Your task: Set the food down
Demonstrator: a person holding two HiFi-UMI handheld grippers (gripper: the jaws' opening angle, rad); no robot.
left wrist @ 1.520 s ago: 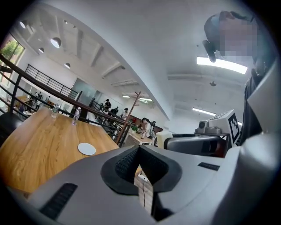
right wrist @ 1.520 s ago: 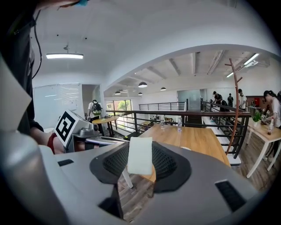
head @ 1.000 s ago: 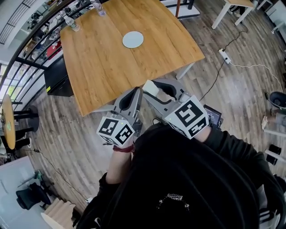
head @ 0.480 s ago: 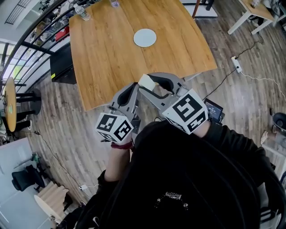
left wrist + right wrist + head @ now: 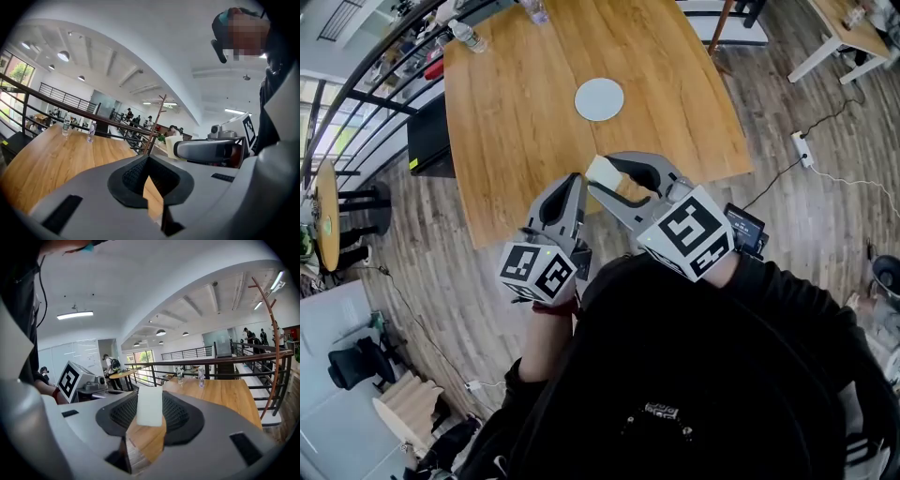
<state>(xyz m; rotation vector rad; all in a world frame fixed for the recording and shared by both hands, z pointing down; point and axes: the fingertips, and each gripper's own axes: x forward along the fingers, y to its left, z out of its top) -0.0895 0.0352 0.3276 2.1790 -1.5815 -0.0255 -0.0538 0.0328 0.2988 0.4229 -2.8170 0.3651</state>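
Seen from above, a person wears a black long-sleeved top [image 5: 703,375] with a small pale emblem [image 5: 661,412] on its front; a red band [image 5: 558,308] circles the left wrist. The left gripper [image 5: 570,183] and the right gripper [image 5: 605,178] have smooth, rounded grey shells; each carries a white cube printed with black square markers, the left cube [image 5: 539,272] and the right cube [image 5: 686,234]; black ribbed pads [image 5: 180,416] line the jaws; dark rectangular slots [image 5: 243,446] mark the grey casing.
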